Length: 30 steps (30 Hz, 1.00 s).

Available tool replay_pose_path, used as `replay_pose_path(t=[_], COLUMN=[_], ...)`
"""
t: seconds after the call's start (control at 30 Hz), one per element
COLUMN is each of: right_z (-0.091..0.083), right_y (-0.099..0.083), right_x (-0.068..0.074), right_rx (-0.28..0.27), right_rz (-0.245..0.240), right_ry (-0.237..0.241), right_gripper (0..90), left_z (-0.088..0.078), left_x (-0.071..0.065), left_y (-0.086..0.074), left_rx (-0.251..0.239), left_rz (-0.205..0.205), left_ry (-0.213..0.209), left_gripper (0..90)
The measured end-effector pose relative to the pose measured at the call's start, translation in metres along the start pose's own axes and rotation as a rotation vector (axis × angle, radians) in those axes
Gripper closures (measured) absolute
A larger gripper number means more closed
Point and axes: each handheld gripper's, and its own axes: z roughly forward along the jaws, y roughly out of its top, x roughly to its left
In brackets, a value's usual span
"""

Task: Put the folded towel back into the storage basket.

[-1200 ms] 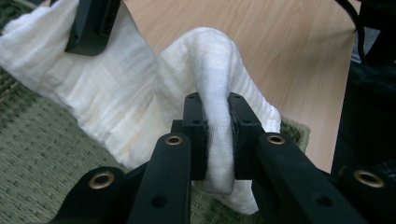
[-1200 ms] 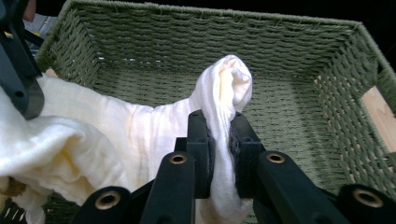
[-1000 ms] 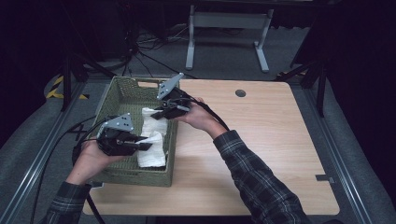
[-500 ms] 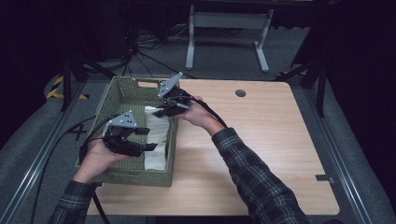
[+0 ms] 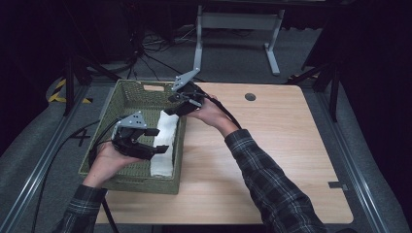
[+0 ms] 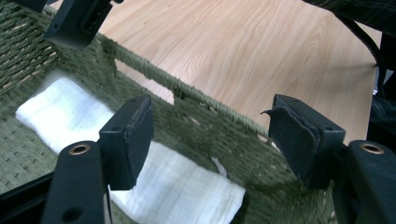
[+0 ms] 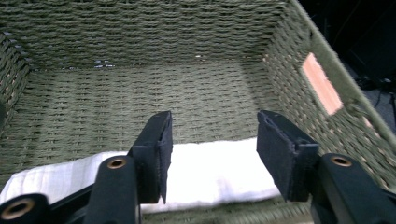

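Note:
A green woven basket (image 5: 126, 97) stands on the left part of the wooden table (image 5: 282, 145). A white folded cloth (image 5: 163, 141) lies inside it along the right wall. My left gripper (image 5: 158, 141) hovers over the cloth's near half. Its jaws have just been opening and stand open, nothing between the pads (image 6: 135, 130). My right gripper (image 5: 170, 106) is at the cloth's far end, over the basket rim. Its jaws have also just been opening, and the cloth (image 7: 215, 172) lies loose below them. In the left gripper view the cloth (image 6: 70, 116) rests against the basket wall (image 6: 219, 140).
A tan label (image 7: 322, 84) is fixed on the basket's inner wall. The table has a small round grommet (image 5: 250, 96) near its far edge. A metal stand (image 5: 233, 22) and cables (image 5: 145, 53) are on the floor behind. Rails run along both sides of the table.
Both grippers have let go of the cloth and opened. The cloth has settled flat along the basket's right wall. The left gripper has shifted slightly towards the far side.

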Motion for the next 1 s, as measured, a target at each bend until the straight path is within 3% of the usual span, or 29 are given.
replay_pose_path(t=[0.4,1.0], right_z=[-0.041,-0.125], right_y=[-0.034,-0.104], right_x=[-0.001,0.001], right_rx=[-0.012,-0.015], right_rz=[0.035,0.066], right_ry=[0.017,-0.021], right_gripper=[43.5,41.3], left_z=[0.028,0.083], left_x=[-0.012,-0.063], left_y=[0.028,0.061], left_rx=[-0.014,-0.004], left_rz=[0.016,0.033], left_ry=[-0.018,-0.036], left_gripper=[29.7,29.1])
